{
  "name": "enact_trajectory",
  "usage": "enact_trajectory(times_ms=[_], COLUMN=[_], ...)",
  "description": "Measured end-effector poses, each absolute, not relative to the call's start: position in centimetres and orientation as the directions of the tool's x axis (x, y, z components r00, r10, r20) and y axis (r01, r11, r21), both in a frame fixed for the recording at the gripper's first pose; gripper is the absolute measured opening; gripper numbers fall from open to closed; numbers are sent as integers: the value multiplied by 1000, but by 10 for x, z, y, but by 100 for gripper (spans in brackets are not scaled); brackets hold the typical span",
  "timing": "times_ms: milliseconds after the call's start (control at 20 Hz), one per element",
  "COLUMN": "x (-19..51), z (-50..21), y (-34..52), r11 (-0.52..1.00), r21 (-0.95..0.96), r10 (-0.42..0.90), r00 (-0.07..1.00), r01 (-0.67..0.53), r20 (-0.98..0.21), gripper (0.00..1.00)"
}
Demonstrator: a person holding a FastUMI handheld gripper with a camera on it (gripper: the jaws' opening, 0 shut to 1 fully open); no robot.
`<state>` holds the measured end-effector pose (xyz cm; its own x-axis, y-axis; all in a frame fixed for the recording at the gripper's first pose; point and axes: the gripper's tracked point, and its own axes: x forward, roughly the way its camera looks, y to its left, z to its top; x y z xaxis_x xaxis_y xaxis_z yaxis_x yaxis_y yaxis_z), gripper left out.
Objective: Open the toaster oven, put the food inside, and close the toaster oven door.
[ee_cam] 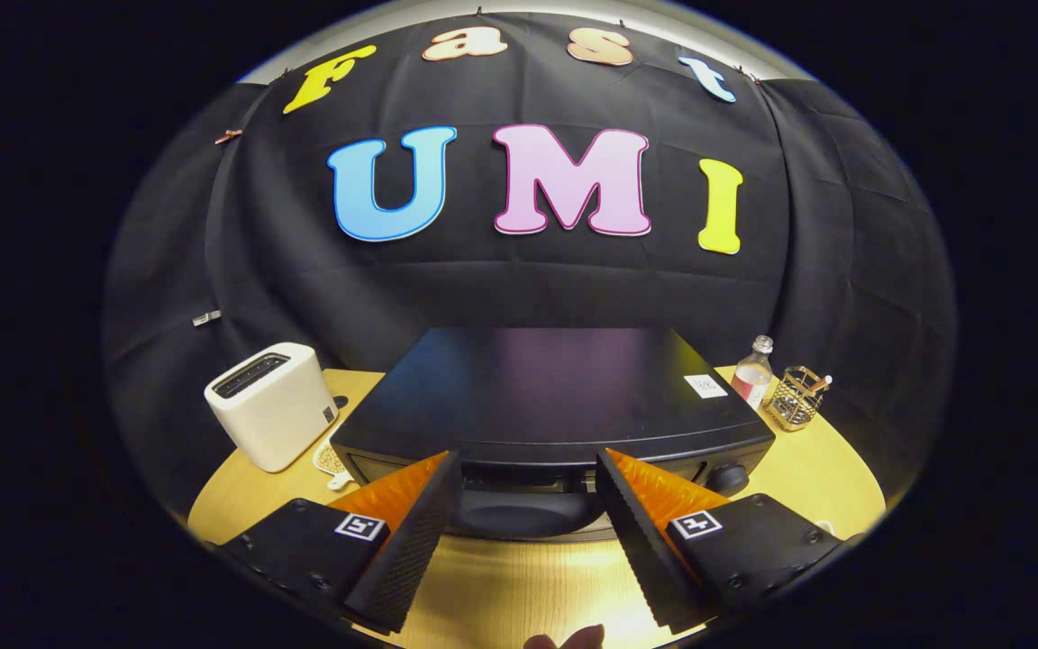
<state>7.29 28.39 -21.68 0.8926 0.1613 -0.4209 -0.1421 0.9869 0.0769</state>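
While the fingers (528,487) stood wide apart and held nothing, the black toaster oven (555,397) sat at centre frame on the worktop (825,469), its door handle (519,516) between their tips. A grip too high could slip off; no food was evident; the white toaster (271,406) stood at left.

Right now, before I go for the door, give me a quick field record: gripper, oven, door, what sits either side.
gripper: open, fingers apart, holding nothing
toaster oven: black, just ahead of the fingers on the wooden table
door handle: between the fingertips, not gripped; door looks closed
knob: at the oven front, beside one finger
white toaster: beside the oven, apart from it
bottle: upright on the oven's other side
wire holder: next to the bottle
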Motion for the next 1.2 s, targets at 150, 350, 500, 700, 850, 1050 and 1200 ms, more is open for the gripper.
enact_trajectory(times_ms=[150, 350, 500, 700, 850, 1050, 1200], x=[79, 73, 60, 30, 10, -14, -27], z=[-231, -232, -234, -243, -252, -267, -280], y=[287, 289, 286, 283, 281, 280, 278], r11=[989, 988, 987, 988, 989, 989, 989], r21=[85, 83, 96, 114, 110, 88, 87], r10=[145, 154, 160, 150, 145, 148, 150], r00=[884, 877, 866, 856, 849, 826, 806], r01=[-119, -130, -129, -108, -103, -120, -122], r20=[-446, -456, -473, -494, -509, -543, -572], gripper=[99, 99, 100, 99, 99, 99, 99])
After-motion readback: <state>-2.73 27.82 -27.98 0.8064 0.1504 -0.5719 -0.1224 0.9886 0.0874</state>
